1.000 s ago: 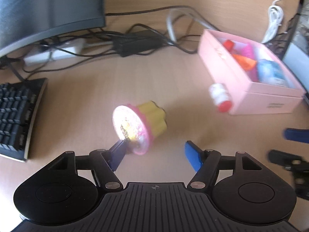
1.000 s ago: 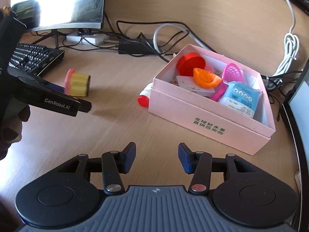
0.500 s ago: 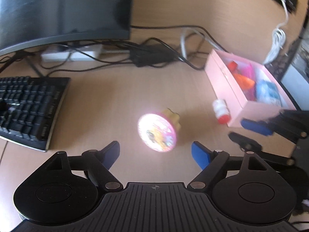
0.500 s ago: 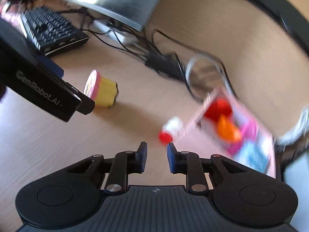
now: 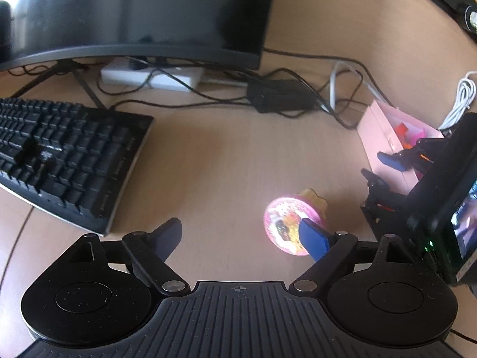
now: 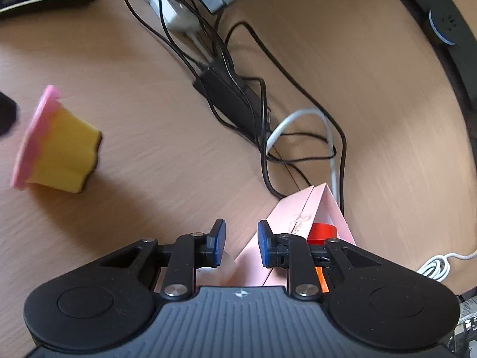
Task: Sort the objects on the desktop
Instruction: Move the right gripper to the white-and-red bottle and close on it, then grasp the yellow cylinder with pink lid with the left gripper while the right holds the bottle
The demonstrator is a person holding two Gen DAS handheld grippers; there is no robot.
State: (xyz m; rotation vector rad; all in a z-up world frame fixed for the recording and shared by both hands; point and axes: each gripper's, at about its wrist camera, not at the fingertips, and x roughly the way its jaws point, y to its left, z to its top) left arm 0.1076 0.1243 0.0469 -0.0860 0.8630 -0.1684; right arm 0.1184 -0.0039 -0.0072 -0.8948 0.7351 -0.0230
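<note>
Cupcake toy [image 5: 290,226], yellow with a pink lid, lies on its side on the bench [image 5: 226,161] near a pink box [image 5: 384,143]. Left gripper [image 5: 241,234] is opening, nothing between its fingers. Right gripper [image 6: 240,243] is closed and empty beside the box.

— What sort of place am I working in?; from my feed it reads as an office desk, or a home study set up like one.

— What tells you that?

— I see a wood-grain desktop [image 5: 226,155]; a wide dark monitor [image 5: 143,15] stands on thin splayed legs at the back; a black keyboard [image 5: 59,155] lies in front of it; a white power strip [image 5: 152,77] and a black power brick [image 5: 280,95] sit in a tangle of cables [image 6: 262,137]; a coiled white cable [image 5: 460,101] lies near the edge; a pink cardboard box [image 5: 384,137] of small colourful items sits beside all that.
</note>
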